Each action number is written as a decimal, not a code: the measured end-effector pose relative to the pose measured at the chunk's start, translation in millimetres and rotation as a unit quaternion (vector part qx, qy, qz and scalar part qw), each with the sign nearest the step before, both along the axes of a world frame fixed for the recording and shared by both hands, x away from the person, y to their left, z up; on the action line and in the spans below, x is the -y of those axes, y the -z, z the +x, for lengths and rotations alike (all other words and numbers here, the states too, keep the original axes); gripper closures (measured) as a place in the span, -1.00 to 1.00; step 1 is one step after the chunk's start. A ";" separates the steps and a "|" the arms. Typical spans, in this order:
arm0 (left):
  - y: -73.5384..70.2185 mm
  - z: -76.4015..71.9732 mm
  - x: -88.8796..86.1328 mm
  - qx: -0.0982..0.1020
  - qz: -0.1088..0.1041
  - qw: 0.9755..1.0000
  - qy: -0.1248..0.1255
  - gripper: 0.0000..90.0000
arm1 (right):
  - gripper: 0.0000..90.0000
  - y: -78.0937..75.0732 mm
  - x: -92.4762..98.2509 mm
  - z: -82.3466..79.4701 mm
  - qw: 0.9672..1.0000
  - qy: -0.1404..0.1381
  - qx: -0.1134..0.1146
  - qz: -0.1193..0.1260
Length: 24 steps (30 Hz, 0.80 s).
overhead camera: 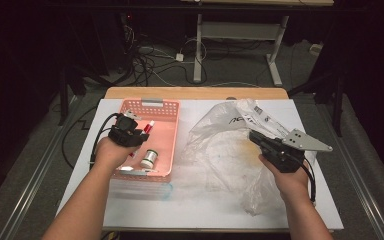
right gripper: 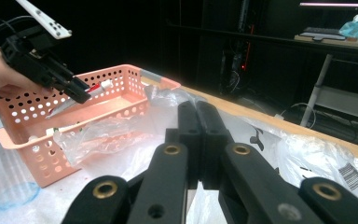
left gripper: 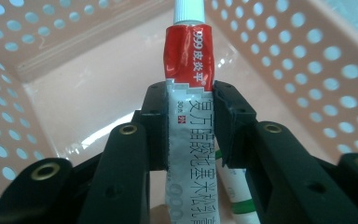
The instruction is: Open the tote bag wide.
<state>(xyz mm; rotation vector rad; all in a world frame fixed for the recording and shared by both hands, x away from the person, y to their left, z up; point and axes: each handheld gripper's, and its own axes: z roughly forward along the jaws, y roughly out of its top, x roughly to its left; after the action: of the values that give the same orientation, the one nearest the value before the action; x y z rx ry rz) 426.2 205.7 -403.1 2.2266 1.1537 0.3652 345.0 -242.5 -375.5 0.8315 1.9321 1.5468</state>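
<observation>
Left gripper (left gripper: 191,100) clamps red-and-white ointment tube (left gripper: 190,60), cap toward 12 o'clock, over pink perforated basket (overhead camera: 167,137) at 9 o'clock on desk (overhead camera: 205,205). Right gripper (right gripper: 198,135) clenched on clear plastic bag (overhead camera: 225,150), 3 o'clock side.

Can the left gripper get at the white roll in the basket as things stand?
Probably not yet. The left gripper is shut on the red-and-white tube over the basket, so its jaws are full. The roll lies bare on the basket floor close below; once the tube is dropped, the way looks free.
</observation>
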 end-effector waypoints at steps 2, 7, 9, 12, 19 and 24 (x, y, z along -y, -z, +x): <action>-1.3 -5.5 -1.1 0.011 -0.010 1.000 -0.001 0.49 | 1.00 -0.3 0.2 -0.3 1.000 0.000 0.000 0.002; -2.7 -18.9 -3.8 0.033 -0.024 0.999 -0.001 0.49 | 1.00 -0.4 -0.6 -0.9 1.000 0.001 -0.001 0.001; -2.5 -23.6 -5.2 0.042 -0.035 0.998 -0.004 0.49 | 1.00 -0.2 -0.7 -0.8 1.000 0.000 0.000 -0.002; -1.6 -29.8 -4.7 0.059 -0.028 0.998 -0.006 0.49 | 1.00 0.1 -1.3 -0.6 1.000 -0.002 0.000 -0.001; -3.5 -38.3 -1.7 0.065 -0.041 0.997 -0.006 0.49 | 1.00 -0.3 -2.2 -1.5 1.000 -0.002 -0.001 -0.003; -2.2 -47.1 -0.8 0.072 -0.054 0.996 -0.006 0.49 | 1.00 -0.7 -1.0 -1.9 1.000 -0.003 0.001 -0.004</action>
<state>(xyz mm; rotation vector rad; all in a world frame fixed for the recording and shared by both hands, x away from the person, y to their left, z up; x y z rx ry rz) 379.1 206.5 -400.9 2.0644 1.0859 0.4495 343.1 -241.5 -374.8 0.8219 1.9393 1.5429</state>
